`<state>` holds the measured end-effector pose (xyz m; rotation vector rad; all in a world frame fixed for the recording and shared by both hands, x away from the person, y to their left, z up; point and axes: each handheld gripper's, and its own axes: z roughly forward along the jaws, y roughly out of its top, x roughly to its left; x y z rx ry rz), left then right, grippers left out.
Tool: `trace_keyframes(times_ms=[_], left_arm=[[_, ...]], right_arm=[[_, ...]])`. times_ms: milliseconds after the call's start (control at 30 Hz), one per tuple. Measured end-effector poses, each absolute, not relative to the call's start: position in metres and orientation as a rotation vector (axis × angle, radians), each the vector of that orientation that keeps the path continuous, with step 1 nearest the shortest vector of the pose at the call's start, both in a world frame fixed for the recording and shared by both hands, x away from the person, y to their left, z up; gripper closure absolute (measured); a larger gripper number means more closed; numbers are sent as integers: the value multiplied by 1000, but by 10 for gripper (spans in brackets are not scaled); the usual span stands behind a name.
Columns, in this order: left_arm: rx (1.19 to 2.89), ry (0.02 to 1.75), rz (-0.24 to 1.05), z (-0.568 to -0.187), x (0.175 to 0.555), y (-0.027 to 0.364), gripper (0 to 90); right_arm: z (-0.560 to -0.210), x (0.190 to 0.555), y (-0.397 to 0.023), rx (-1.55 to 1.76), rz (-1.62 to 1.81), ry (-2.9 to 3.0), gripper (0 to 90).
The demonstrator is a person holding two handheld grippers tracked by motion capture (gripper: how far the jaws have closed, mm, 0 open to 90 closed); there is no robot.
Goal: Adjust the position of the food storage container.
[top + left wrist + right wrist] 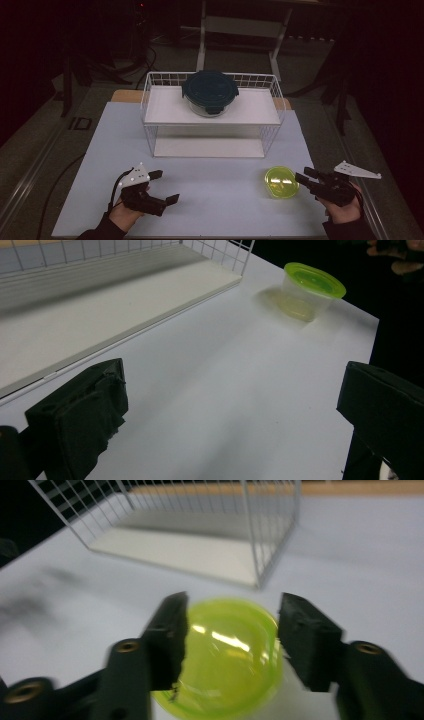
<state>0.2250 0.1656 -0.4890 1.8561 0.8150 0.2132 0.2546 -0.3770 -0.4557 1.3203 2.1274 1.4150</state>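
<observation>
We're bringing the right gripper (230,640) onto the green-lidded tub (225,655) at the table's (210,200) near-right, w/ the tub lying straight ahead btwn half-open jaws, pads not pressing yet. Left gripper (162,187) is idling wide open, empty, well apart.

You see a white wire rack (212,112) standing at the far side of the pale tabletop (200,185). On its upper shelf sits a glass container with a dark blue clip lid (210,91), near the middle. Its lower shelf (209,148) lies bare.
</observation>
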Motion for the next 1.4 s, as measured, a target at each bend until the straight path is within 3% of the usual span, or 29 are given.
trace_keyframes(times_ms=[333, 500, 767, 1400], left_arm=[[1866, 810, 212, -490, 225, 164, 0], [1868, 806, 213, -489, 225, 163, 0], [1875, 806, 211, -491, 225, 162, 0], [1867, 803, 208, -491, 225, 163, 0]], right_arm=[[-482, 252, -391, 1406, 1255, 2149, 798], [-494, 252, -394, 1446, 1199, 2152, 894], [-514, 256, -390, 1490, 1181, 2235, 900], [-521, 266, -363, 1445, 1208, 2358, 900]])
